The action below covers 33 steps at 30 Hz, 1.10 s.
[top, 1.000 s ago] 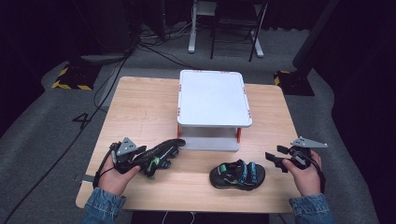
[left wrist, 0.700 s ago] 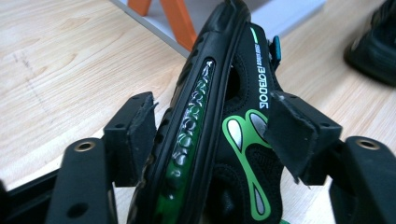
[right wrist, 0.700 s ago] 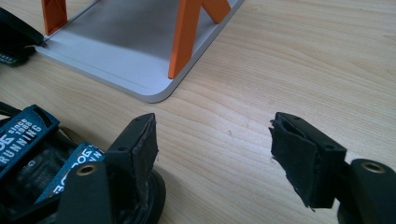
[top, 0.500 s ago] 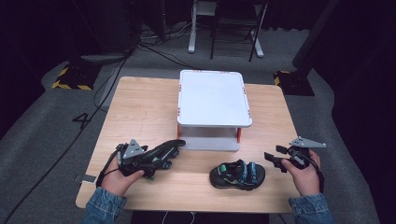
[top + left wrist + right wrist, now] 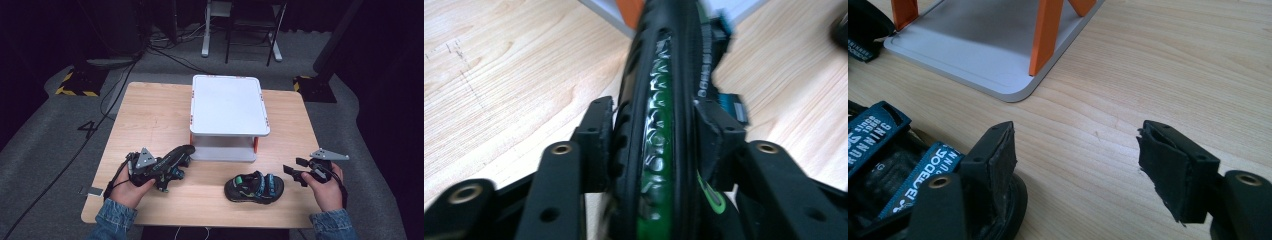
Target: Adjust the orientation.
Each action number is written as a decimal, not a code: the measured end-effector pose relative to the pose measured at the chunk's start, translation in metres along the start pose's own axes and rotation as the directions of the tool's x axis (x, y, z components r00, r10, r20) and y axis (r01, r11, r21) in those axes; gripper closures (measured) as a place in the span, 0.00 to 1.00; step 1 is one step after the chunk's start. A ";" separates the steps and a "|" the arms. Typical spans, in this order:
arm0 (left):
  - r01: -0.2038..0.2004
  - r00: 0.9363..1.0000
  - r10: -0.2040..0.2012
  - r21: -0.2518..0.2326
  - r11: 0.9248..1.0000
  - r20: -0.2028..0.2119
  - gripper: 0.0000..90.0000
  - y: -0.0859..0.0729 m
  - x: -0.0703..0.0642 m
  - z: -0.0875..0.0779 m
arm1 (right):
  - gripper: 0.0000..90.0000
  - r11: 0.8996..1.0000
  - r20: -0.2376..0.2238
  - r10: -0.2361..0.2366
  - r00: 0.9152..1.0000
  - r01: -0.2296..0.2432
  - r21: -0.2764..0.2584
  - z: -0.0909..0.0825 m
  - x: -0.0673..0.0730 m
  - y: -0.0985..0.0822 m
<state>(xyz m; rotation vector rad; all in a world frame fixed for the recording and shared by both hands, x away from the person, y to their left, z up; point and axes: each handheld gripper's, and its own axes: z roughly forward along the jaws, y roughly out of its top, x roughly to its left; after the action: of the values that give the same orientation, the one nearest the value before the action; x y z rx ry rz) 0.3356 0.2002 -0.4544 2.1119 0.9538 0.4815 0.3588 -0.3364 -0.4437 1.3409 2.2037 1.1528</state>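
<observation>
Lying on edge, sandal (image 5: pixel 172 162) pointing at rack (image 5: pixel 227 107)

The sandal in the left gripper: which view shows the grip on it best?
The left gripper view: the sandal stands on edge, its sole clamped between the pads. The high view shows the left gripper holding it tilted off the table. The right gripper view catches a corner.

sandal (image 5: pixel 664 100) toe blurred, heel cut off
</observation>
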 end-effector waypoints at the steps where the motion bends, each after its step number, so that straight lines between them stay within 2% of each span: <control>1: 0.002 1.000 -0.002 -0.007 1.000 0.006 0.63 0.002 -0.002 -0.002 | 0.36 1.000 -0.001 -0.001 1.000 0.001 -0.001 0.000 -0.001 0.000; 2: 0.007 1.000 -0.007 -0.014 1.000 0.013 0.63 0.004 -0.005 -0.004 | 0.36 1.000 -0.001 -0.001 1.000 0.001 -0.001 0.000 -0.001 0.000; 3: 0.027 0.999 -0.026 -0.024 0.999 0.046 0.63 0.007 -0.008 -0.006 | 0.36 1.000 -0.002 -0.001 1.000 0.001 0.000 0.000 -0.001 0.000; 4: 0.049 0.996 -0.046 -0.037 0.998 0.082 0.63 0.009 -0.011 -0.007 | 0.36 1.000 -0.002 0.000 1.000 0.000 0.000 0.001 -0.001 0.000; 5: 0.095 0.989 -0.088 -0.051 0.994 0.122 0.63 0.010 -0.016 -0.008 | 0.36 1.000 -0.002 -0.001 1.000 0.001 0.000 0.001 -0.001 0.000; 8: 0.190 0.962 -0.171 -0.073 0.979 0.212 0.63 0.011 -0.029 -0.003 | 0.36 1.000 -0.006 0.000 1.000 0.000 0.002 0.002 0.000 0.001; 11: 0.256 0.927 -0.237 -0.029 0.966 0.290 0.63 0.009 -0.038 0.006 | 0.36 1.000 -0.011 -0.008 1.000 0.008 -0.001 0.003 0.001 0.003; 12: 0.268 0.919 -0.252 -0.011 0.963 0.304 0.63 0.007 -0.041 0.010 | 0.36 1.000 -0.013 -0.012 1.000 0.012 0.001 0.004 0.002 0.003; 13: 0.267 0.916 -0.255 0.003 0.964 0.308 0.63 0.006 -0.044 0.012 | 0.36 1.000 -0.013 -0.012 1.000 0.012 0.001 0.004 0.002 0.003; 14: 0.250 0.922 -0.245 0.022 0.968 0.300 0.63 0.005 -0.048 0.015 | 0.36 1.000 -0.013 -0.011 1.000 0.011 0.001 0.004 0.002 0.003; 15: 0.237 0.927 -0.232 0.021 0.971 0.295 0.62 0.004 -0.049 0.017 | 0.36 1.000 -0.013 -0.009 1.000 0.009 0.002 0.004 0.002 0.003; 16: 0.232 0.927 -0.228 0.022 0.972 0.297 0.62 0.004 -0.049 0.017 | 0.36 1.000 -0.014 -0.009 1.000 0.009 0.002 0.004 0.002 0.004; 17: 0.215 0.935 -0.212 0.021 0.976 0.284 0.62 0.004 -0.049 0.016 | 0.35 1.000 -0.014 -0.009 1.000 0.009 0.003 0.004 0.002 0.004; 18: 0.208 0.939 -0.206 0.025 0.978 0.276 0.61 0.004 -0.049 0.016 | 0.35 1.000 -0.014 -0.011 1.000 0.011 0.003 0.005 0.002 0.004; 20: 0.210 0.942 -0.212 0.036 0.977 0.259 0.55 0.002 -0.047 0.017 | 0.36 1.000 -0.016 -0.014 1.000 0.015 0.004 0.006 0.002 0.004; 21: 0.209 0.945 -0.208 0.022 0.978 0.253 0.55 0.001 -0.045 0.017 | 0.35 1.000 -0.015 -0.013 1.000 0.013 0.004 0.006 0.003 0.004; 22: 0.215 0.949 -0.209 -0.002 0.977 0.234 0.48 0.001 -0.044 0.016 | 0.35 1.000 -0.019 -0.016 1.000 0.016 0.006 0.006 0.004 0.004; 23: 0.202 0.963 -0.191 -0.038 0.979 0.191 0.44 0.001 -0.042 0.014 | 0.35 1.000 -0.022 -0.018 1.000 0.018 0.004 0.007 0.004 0.005; 24: 0.164 0.983 -0.154 -0.112 0.980 0.098 0.42 0.001 -0.040 0.010 | 0.35 1.000 -0.020 -0.018 1.000 0.018 0.003 0.007 0.005 0.005; 25: 0.164 0.983 -0.154 -0.112 0.980 0.098 0.43 0.001 -0.040 0.010 | 0.35 1.000 -0.020 -0.018 1.000 0.018 0.003 0.007 0.005 0.005; 26: 0.087 0.995 -0.092 -0.132 0.987 -0.032 0.44 0.000 -0.036 0.007 | 0.35 1.000 -0.019 -0.020 1.000 0.020 0.007 0.007 0.005 0.005; 27: 0.063 0.995 -0.071 -0.119 0.991 -0.068 0.48 0.000 -0.033 0.007 | 0.35 1.000 -0.019 -0.019 1.000 0.019 0.008 0.007 0.004 0.004; 29: 0.071 0.994 -0.080 -0.111 0.991 -0.077 0.54 -0.002 -0.028 0.007 | 0.35 1.000 -0.019 -0.017 1.000 0.017 0.009 0.008 0.004 0.004; 30: 0.093 0.992 -0.103 -0.118 0.989 -0.077 0.54 -0.005 -0.025 0.007 | 0.35 1.000 -0.019 -0.016 1.000 0.017 0.010 0.008 0.004 0.004; 32: 0.138 0.988 -0.145 -0.134 0.981 -0.046 0.51 -0.007 -0.019 0.007 | 0.35 1.000 -0.019 -0.017 1.000 0.017 0.011 0.008 0.004 0.004; 33: 0.140 0.988 -0.148 -0.132 0.981 -0.054 0.51 -0.007 -0.018 0.007 | 0.35 1.000 -0.019 -0.018 1.000 0.019 0.013 0.008 0.004 0.004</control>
<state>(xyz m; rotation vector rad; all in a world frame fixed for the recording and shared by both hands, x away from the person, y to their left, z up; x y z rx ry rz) 0.3248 0.1861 -0.4650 1.9078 1.0745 0.5240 0.3644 -0.3282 -0.4452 1.3173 2.2361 1.1513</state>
